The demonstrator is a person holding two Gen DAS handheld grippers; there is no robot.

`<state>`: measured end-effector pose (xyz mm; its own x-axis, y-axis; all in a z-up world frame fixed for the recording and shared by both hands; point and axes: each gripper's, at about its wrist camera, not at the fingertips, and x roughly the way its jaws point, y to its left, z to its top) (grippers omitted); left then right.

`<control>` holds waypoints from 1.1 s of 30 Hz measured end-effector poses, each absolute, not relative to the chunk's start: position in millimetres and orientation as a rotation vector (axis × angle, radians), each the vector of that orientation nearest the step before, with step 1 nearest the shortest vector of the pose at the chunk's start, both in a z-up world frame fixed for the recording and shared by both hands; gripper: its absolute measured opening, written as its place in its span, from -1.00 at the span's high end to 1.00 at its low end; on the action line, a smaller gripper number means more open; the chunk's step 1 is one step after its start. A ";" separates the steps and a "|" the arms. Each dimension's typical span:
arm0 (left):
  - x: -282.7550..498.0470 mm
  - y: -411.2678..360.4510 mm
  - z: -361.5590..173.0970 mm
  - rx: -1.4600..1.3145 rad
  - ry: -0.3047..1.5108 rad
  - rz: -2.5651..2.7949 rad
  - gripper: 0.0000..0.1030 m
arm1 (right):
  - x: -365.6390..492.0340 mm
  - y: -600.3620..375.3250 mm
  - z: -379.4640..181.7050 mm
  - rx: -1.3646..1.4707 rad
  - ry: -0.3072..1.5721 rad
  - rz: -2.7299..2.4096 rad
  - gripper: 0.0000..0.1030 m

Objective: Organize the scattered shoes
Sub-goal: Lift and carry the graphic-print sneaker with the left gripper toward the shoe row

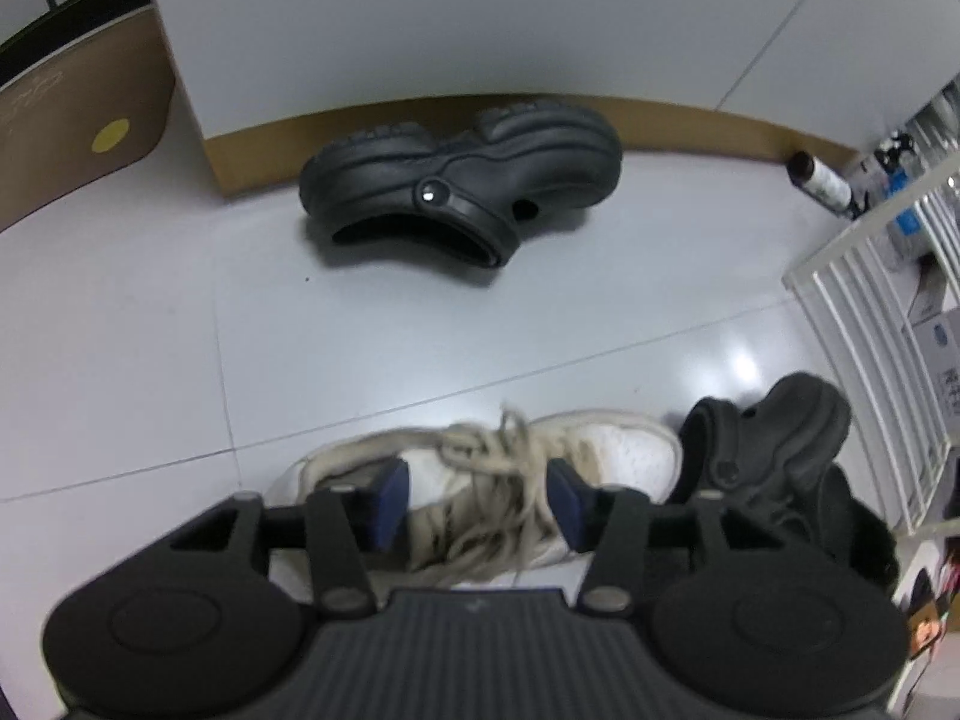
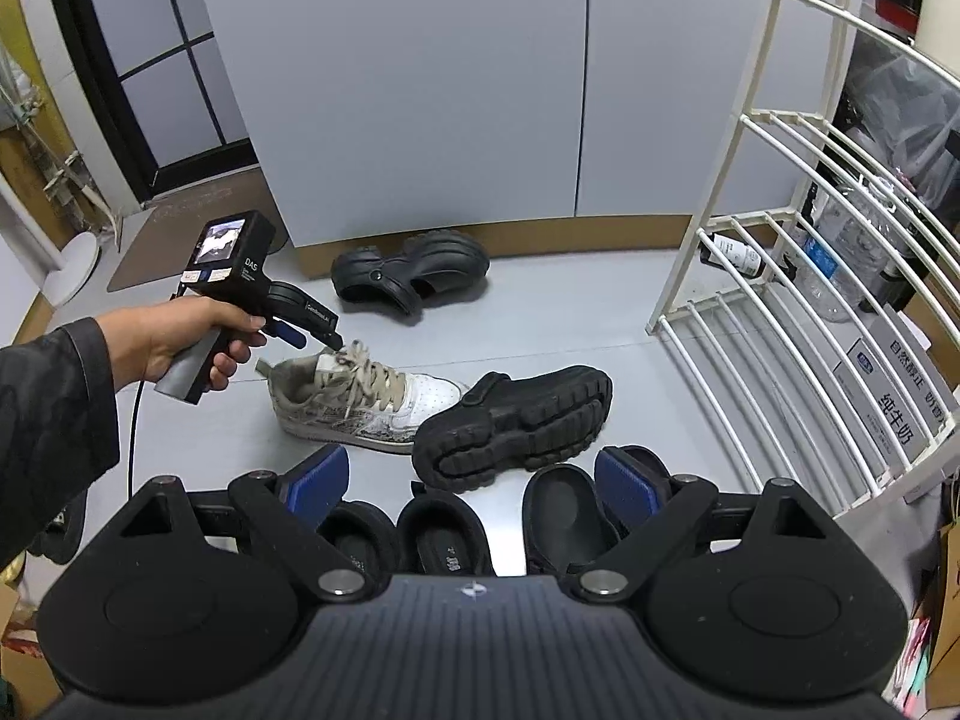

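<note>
Shoes: you are facing a half-sorted floor. Three dark slippers [image 2: 444, 534] are sitting side by side at the near edge under your right gripper [image 2: 474, 477], and they are looking already lined up. Three shoes are lying loose beyond them, so I am judging the job well short of done.

- White sneaker [image 2: 354, 399]: lying upright mid-floor, laces untidy, toe touching or nearly touching the near clog.
- Near clog [image 2: 516, 420]: tipped on its side, sole showing, just beside the sneaker and just ahead of the slipper row.
- Far clog [image 2: 414, 276]: also on its side, lying against the base of the white cabinet [image 2: 420, 90], well apart from the rest.

Grippers: your left gripper [image 1: 474, 498] is hovering just above the sneaker's laces with its jaws parted and pressing on nothing; it is holding no shoe. Your right gripper is standing wide and empty over the slippers.

Surroundings: a white wire rack [image 2: 798, 276] is standing at the right with bare shelves, probably the place the shoes are going; bottles [image 2: 840, 252] and a box are crowding the space behind it. A brown mat [image 2: 180, 234] is lying at the left by the door.

Obstructions: the near clog is sitting between the sneaker and the rack, so you are likely needing to clear or lift over it.
</note>
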<state>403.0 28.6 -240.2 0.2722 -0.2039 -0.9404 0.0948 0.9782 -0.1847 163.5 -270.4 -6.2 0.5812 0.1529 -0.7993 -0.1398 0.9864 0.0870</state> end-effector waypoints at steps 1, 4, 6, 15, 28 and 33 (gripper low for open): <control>402.9 26.5 -240.9 -0.101 1.279 -0.206 -0.05 | 164.4 -270.6 -8.4 0.001 0.937 0.163 -0.80; 406.9 20.0 -250.8 -0.125 1.300 -0.208 0.08 | 168.0 -274.8 -13.3 -0.003 0.951 0.137 -0.80; 409.5 18.4 -262.5 -0.165 1.323 -0.204 0.21 | 171.7 -279.0 -15.5 0.012 0.957 0.121 -0.80; 413.2 6.0 -296.5 -0.164 1.356 -0.179 0.26 | 176.9 -268.6 -22.7 -0.018 0.992 0.134 -0.80; 411.2 16.0 -275.7 -0.139 1.342 -0.110 0.77 | 174.4 -268.9 -17.0 -0.010 0.986 0.122 -0.80; 408.2 30.0 -262.8 -0.194 1.321 -0.087 0.80 | 168.5 -269.4 -13.8 -0.004 0.981 0.132 -0.79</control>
<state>408.2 30.0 -262.8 0.2467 -0.1731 -0.9535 -0.0471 0.9806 -0.1901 168.5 -269.4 -13.8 0.5486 0.1098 -0.8288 -0.1130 0.9920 0.0566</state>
